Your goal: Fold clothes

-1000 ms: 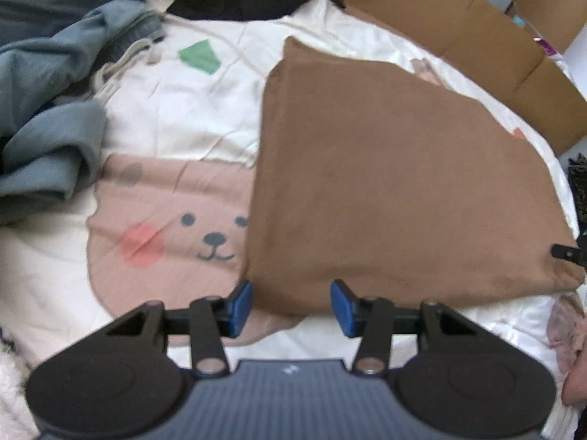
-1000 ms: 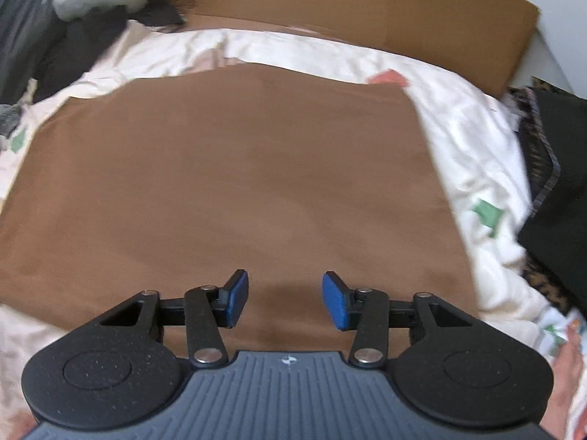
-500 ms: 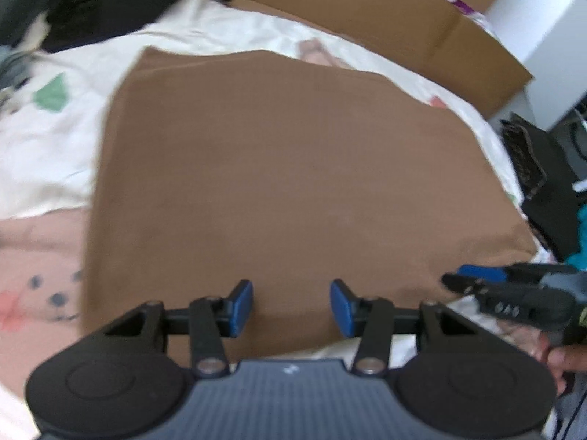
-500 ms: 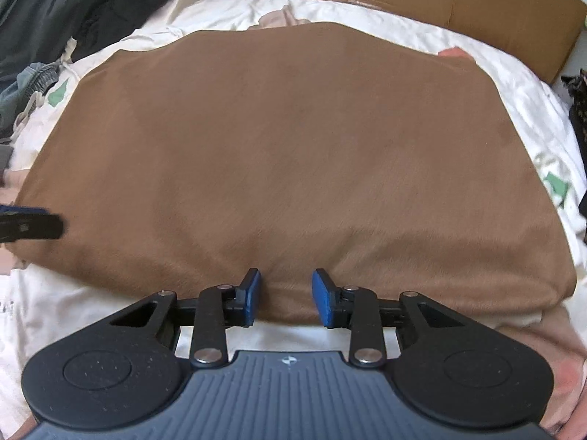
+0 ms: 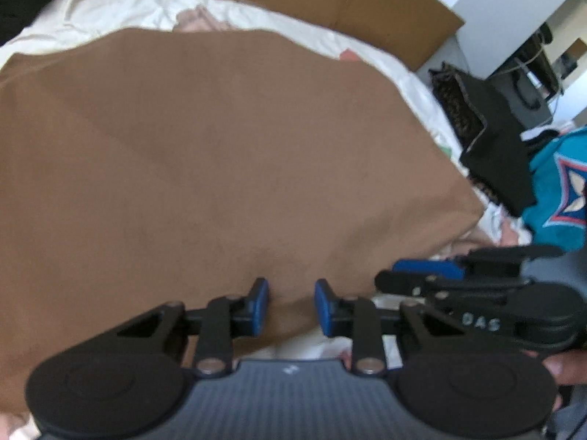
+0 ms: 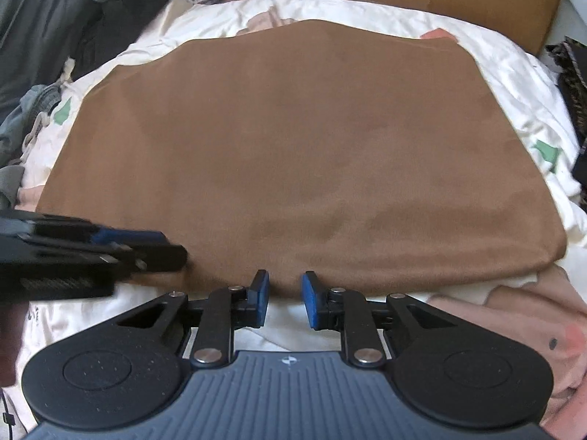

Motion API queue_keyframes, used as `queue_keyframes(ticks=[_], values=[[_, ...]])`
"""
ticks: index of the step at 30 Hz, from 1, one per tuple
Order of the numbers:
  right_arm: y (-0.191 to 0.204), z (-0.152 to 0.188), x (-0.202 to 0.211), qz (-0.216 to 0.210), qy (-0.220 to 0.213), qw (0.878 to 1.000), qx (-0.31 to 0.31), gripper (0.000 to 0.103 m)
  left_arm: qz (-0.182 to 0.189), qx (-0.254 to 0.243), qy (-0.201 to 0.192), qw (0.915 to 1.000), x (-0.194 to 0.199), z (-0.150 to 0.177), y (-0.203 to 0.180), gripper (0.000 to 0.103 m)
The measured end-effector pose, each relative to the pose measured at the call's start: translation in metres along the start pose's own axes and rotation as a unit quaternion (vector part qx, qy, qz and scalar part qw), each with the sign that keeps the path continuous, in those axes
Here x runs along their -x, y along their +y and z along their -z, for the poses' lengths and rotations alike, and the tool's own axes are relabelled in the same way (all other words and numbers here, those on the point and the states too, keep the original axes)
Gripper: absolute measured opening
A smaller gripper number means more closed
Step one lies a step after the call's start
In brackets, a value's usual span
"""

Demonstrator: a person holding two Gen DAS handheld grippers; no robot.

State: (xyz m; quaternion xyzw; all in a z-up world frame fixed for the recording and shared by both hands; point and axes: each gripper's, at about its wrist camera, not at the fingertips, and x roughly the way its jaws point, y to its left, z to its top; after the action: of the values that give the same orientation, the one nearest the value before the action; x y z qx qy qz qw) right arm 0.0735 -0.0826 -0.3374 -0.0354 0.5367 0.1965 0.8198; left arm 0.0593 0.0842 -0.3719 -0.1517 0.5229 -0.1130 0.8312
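Note:
A folded brown garment lies flat on a white bedsheet; it also fills the right wrist view. My left gripper is open, its blue pads at the garment's near edge. My right gripper is open too, pads narrowly apart at the same near edge. Each gripper shows in the other's view: the right one to the right, the left one to the left. Neither holds cloth.
A brown cardboard wall runs along the far side of the bed. Dark and teal clothes lie at the right, grey clothes at the far left. A pink printed patch of the sheet is near right.
Both grippers have come together at the middle of the garment's near edge. The right gripper's jaws have narrowed. The left view has swung right, away from the bear print.

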Motion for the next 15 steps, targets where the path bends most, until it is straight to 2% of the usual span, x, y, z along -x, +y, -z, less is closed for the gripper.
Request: queue_keyframes(ticks=[2,9,10,11,13,15], values=[[0.005,-0.002,-0.004,-0.006,-0.001,1.000,0.010,0.027,-0.017,-0.009,0.003,0.9998,-0.003,0.005,0.001,0.018],[0.029,-0.019,-0.015,-0.047,-0.013,0.998,0.031,0.026,-0.032,0.005,0.006,0.9994,0.026,0.017,0.017,0.018],[0.032,-0.020,-0.019,-0.048,-0.011,0.998,0.035,0.024,-0.041,0.018,0.000,0.9990,0.035,0.018,0.024,0.019],[0.034,-0.019,-0.022,-0.048,-0.008,0.998,0.039,0.016,-0.050,0.031,-0.008,0.9982,0.045,0.020,0.031,0.021],[0.038,-0.017,-0.027,-0.046,-0.003,0.998,0.044,0.013,-0.075,0.059,-0.031,0.9950,0.065,0.024,0.046,0.025],[0.040,-0.013,-0.032,-0.041,0.002,0.998,0.046,0.012,-0.110,0.088,-0.061,0.9881,0.086,0.032,0.065,0.035]])
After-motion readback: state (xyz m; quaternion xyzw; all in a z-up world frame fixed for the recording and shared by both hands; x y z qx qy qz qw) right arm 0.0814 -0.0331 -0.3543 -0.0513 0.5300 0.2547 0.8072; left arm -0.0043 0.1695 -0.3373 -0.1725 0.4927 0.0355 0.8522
